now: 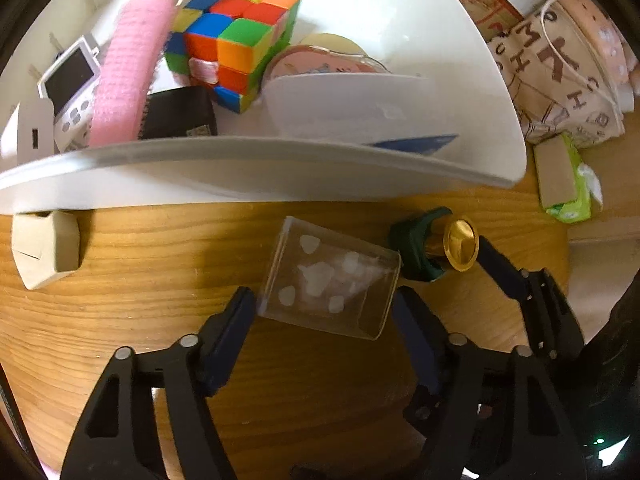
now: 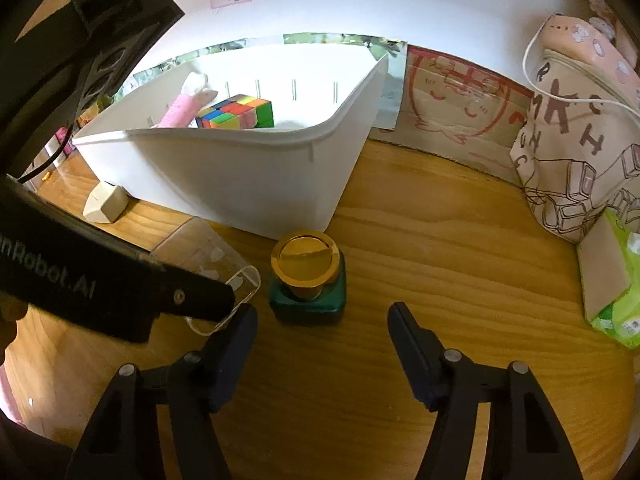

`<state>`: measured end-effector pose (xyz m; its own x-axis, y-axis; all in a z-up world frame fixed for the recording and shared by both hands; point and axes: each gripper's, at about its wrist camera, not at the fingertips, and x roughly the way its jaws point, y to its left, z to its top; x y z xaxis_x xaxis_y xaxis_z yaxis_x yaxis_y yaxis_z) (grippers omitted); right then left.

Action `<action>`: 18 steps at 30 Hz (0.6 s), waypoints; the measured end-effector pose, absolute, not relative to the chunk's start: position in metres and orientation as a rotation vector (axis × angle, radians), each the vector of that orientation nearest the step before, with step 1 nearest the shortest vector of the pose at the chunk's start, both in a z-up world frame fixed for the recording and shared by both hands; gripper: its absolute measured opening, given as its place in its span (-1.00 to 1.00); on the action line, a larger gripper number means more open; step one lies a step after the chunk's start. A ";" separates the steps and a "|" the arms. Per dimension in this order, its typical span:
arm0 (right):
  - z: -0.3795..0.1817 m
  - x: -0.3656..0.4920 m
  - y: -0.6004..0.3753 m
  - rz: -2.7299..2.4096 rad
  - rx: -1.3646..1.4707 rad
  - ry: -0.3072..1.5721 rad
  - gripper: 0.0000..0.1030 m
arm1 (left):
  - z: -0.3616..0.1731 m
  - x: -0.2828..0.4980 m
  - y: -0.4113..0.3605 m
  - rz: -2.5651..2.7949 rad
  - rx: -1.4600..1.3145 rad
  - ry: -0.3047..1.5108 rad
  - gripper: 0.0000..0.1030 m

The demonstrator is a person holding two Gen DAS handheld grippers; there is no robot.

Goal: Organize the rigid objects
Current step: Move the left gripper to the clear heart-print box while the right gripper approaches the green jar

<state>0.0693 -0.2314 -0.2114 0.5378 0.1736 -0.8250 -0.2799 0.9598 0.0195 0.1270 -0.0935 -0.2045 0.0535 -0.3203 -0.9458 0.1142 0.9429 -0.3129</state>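
A clear plastic box [image 1: 330, 282] lies on the wooden table [image 1: 140, 280] between the fingers of the left gripper [image 1: 324, 300]; the left pad touches its corner, the right stands just beside it, so a firm pinch cannot be told. Just to that gripper's right stands a green bottle with a gold cap [image 2: 306, 278], ahead of the right gripper [image 2: 322, 320], whose jaws are spread and empty. Beyond both sits a white bin [image 2: 248, 168] holding a puzzle cube [image 1: 236, 40] and a pink roller [image 1: 128, 76].
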 end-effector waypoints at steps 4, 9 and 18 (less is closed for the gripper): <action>-0.211 0.072 -0.227 0.274 -0.128 0.964 0.29 | -0.204 0.128 -0.085 -0.334 -0.212 1.491 0.40; -0.210 0.074 -0.220 0.275 -0.173 0.950 0.23 | -0.200 0.127 -0.072 -0.322 -0.257 1.490 0.39; -0.209 0.083 -0.212 0.264 -0.197 0.948 -0.21 | -0.178 0.116 -0.048 -0.313 -0.288 1.433 0.39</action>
